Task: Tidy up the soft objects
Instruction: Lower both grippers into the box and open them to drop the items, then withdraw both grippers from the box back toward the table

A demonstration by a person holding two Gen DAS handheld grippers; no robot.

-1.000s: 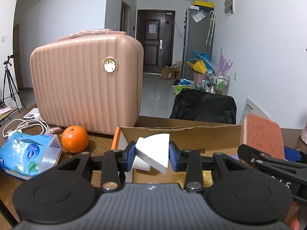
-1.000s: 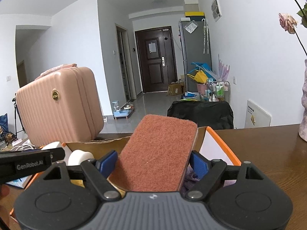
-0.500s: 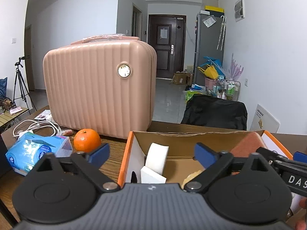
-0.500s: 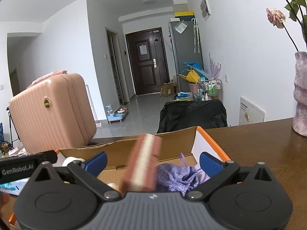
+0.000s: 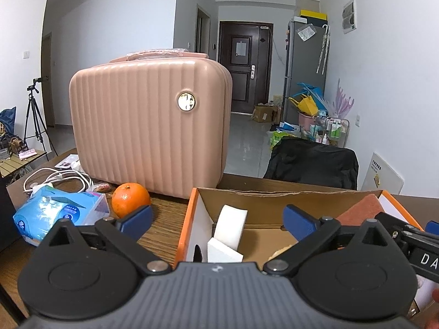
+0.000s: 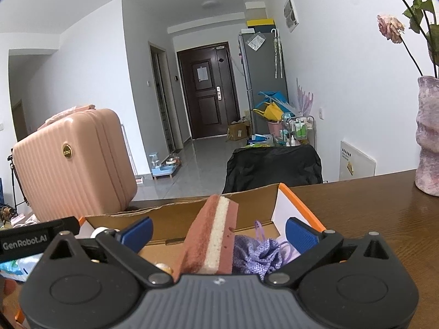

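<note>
An open cardboard box with orange rim point(image 5: 189, 219) point(image 6: 299, 205) sits on the wooden table. Inside it, two white sponge pieces point(image 5: 229, 227) stand at the left end. A brown-red scouring sponge point(image 6: 211, 235) point(image 5: 362, 209) stands on edge in the box, beside a purple mesh pouch point(image 6: 258, 255). My left gripper point(image 5: 216, 220) is open and empty above the box's left end. My right gripper point(image 6: 218, 231) is open, its jaws apart on either side of the scouring sponge without touching it.
A pink ribbed suitcase point(image 5: 148, 120) stands behind the box on the left. An orange point(image 5: 130, 203), a blue tissue pack point(image 5: 55, 213) and white cables point(image 5: 55, 178) lie left of the box. A purple vase with dried flowers point(image 6: 428, 137) stands far right.
Both grippers opened. The left one let go of the white sponge piece, the right one let go of the scouring sponge; both now rest in the box. Both grippers drew back slightly.
</note>
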